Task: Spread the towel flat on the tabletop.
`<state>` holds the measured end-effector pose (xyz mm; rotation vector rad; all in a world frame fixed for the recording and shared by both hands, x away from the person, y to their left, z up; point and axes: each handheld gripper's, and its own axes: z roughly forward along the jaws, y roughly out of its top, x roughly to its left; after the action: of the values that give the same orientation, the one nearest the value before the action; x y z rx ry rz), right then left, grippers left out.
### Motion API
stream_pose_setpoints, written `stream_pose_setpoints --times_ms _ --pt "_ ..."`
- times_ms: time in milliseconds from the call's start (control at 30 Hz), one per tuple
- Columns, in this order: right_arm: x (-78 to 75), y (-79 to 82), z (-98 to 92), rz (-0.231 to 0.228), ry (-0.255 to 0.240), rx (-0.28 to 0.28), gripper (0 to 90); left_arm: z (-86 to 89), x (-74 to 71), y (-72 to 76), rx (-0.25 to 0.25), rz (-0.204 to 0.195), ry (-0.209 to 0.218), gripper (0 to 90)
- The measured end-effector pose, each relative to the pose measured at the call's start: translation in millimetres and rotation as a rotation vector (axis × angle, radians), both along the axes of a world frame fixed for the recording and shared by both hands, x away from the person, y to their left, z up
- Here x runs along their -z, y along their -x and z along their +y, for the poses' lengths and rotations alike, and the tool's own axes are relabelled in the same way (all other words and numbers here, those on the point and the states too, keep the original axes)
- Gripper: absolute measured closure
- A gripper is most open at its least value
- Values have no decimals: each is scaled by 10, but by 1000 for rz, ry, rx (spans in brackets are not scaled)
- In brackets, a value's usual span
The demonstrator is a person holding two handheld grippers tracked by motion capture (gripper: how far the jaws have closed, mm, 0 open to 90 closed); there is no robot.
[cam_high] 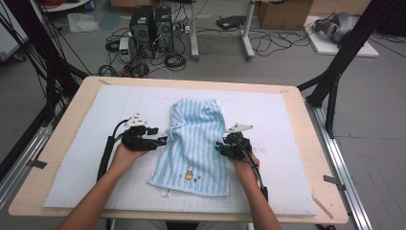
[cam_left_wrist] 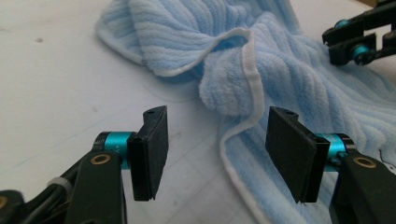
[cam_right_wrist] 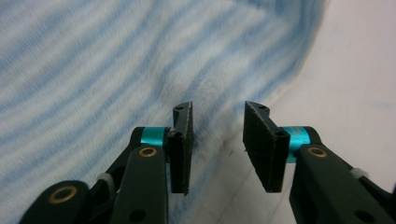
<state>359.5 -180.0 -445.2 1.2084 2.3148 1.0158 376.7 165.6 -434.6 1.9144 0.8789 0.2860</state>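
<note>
Table (cam_high: 306, 143) under me carries a pale mat (cam_high: 95, 158), and on the mat lies the blue striped towel (cam_high: 196, 143), partly folded, its far end bunched over, its near edge flat with a small bunny patch (cam_high: 189, 173) and a tag (cam_high: 165, 193).

On my left side, my left claw (cam_high: 163, 140) sits at the towel's left edge. Its jaws stand wide apart, nothing clamped; in the left gripper view the white hem (cam_left_wrist: 252, 79) curls up just ahead of the gap between my pads (cam_left_wrist: 154, 149).

On the other side, my right claw (cam_high: 219, 146) sits at the towel's right edge. Its jaws are apart too, a narrower gap, with the towel's edge just ahead and nothing pinched between them.
</note>
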Motion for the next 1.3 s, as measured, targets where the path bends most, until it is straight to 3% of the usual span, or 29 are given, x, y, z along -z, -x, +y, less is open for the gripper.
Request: stream_pose_setpoints --times_ms 67,100,167,233,267,467,567,633,700,767,933,1167,1300 --pt "14 25 -10 -20 -7 -19 802 -68 -10 -12 -10 -1 8 395" --pt "4 39 -5 -24 16 -39 844 -86 -15 -18 -8 -4 9 395" --pt "-37 70 18 -33 98 -44 858 -119 -30 -19 -7 -6 11 395" --pt "-68 116 -3 -56 205 -9 857 -138 -40 -14 0 -9 25 394" --pt "-71 129 -48 -56 206 5 846 -143 -40 -15 11 -12 34 391" --pt "-122 177 -196 -62 56 22 526 -295 -25 -18 50 -16 40 371" --pt "-157 165 -265 -47 -45 44 450 -450 -35 -32 59 -49 40 367" --pt "-172 159 -306 -41 -106 38 424 -544 -16 -80 59 -39 -22 421" --pt "-171 162 -318 -37 -118 36 406 -568 4 -137 31 -33 -52 689" --pt "-147 163 -329 -39 -136 34 391 -520 -1 -187 -17 -30 -21 791" --pt "-120 160 -335 -47 -134 42 349 -308 5 -248 -57 6 -2 804" --pt "-83 175 -255 -31 -118 32 402 126 86 -333 -174 47 -8 805" --pt "-100 163 -169 -34 -192 19 479 220 113 -332 -148 57 51 802"
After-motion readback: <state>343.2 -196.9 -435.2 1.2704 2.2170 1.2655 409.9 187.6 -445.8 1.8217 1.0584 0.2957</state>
